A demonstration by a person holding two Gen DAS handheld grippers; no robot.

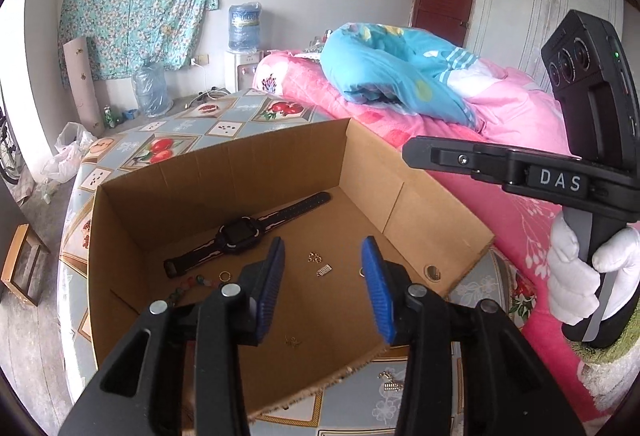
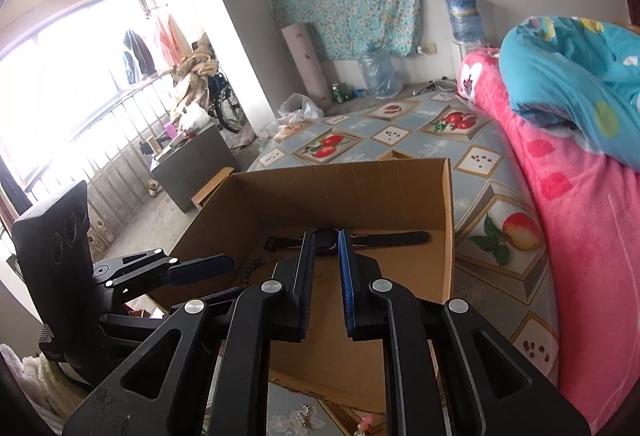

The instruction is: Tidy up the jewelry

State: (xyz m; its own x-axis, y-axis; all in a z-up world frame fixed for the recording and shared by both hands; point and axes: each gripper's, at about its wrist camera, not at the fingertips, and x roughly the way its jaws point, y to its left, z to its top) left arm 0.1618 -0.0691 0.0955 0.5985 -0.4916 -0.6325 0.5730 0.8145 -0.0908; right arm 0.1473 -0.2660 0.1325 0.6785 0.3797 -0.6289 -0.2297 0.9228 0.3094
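I see the wristwatch (image 1: 244, 236) lying diagonally, lower-left to upper-right; my left gripper (image 1: 324, 288) gapes wide, empty, right gripper (image 2: 325, 276) narrowly parted, empty.

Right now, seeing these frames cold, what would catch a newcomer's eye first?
An open cardboard box sits on the fruit-patterned tablecloth, with a black smartwatch lying flat on its floor beside small gold trinkets. The left tool hovers open above them. Behind, a pink quilt covers the bed.
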